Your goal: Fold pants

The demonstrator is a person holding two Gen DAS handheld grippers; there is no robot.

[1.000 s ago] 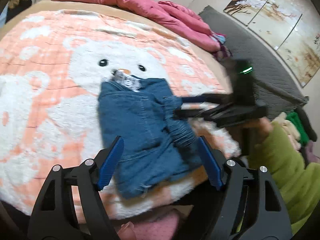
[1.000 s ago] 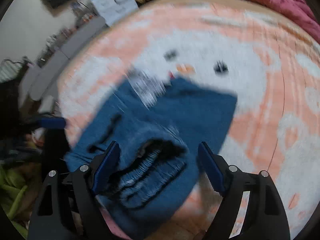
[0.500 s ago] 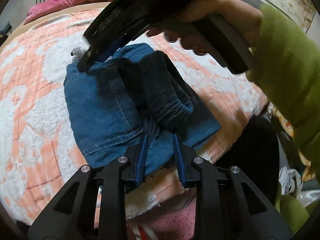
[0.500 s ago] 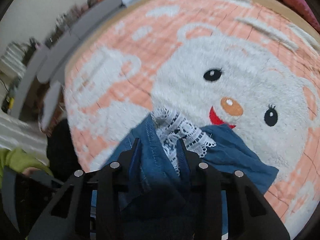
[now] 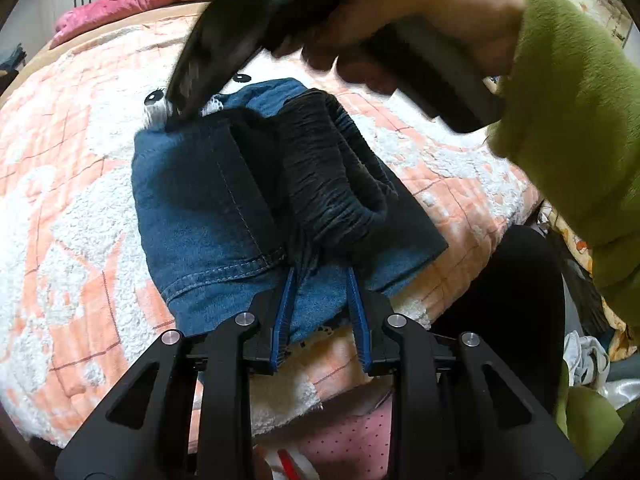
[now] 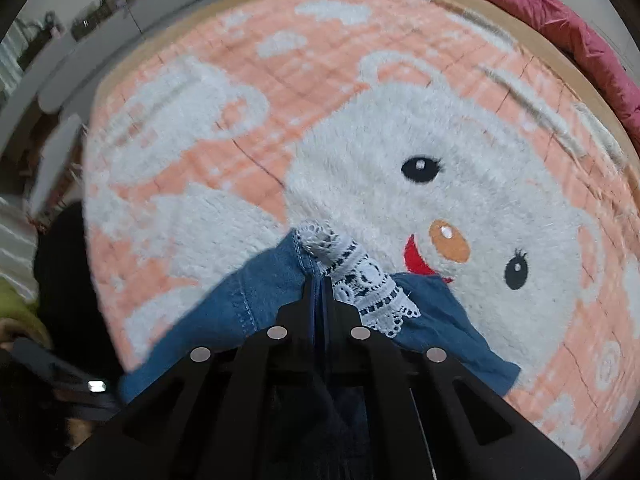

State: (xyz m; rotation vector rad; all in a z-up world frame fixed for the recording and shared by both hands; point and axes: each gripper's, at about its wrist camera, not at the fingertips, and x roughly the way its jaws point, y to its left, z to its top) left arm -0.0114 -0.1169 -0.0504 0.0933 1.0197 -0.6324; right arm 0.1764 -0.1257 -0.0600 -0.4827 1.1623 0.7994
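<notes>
Pants: the folded denim pants (image 5: 208, 216) lie on the bear blanket (image 5: 72, 208) covering the bed, stretched between the two tools.
Left tool: the left tool (image 5: 320, 304) has its blue pads drawn in on the near hem, a bunch of denim pinched between them.
Right tool: the right tool (image 6: 320, 292) is pressed together on the far edge, right at the white lace trim (image 6: 360, 280).
Elastic waistband: the gathered dark waistband (image 5: 332, 184) sits on top, just ahead of the left tool.
Beyond: a pink quilt (image 6: 560, 12) lies at the bed's far side.
</notes>
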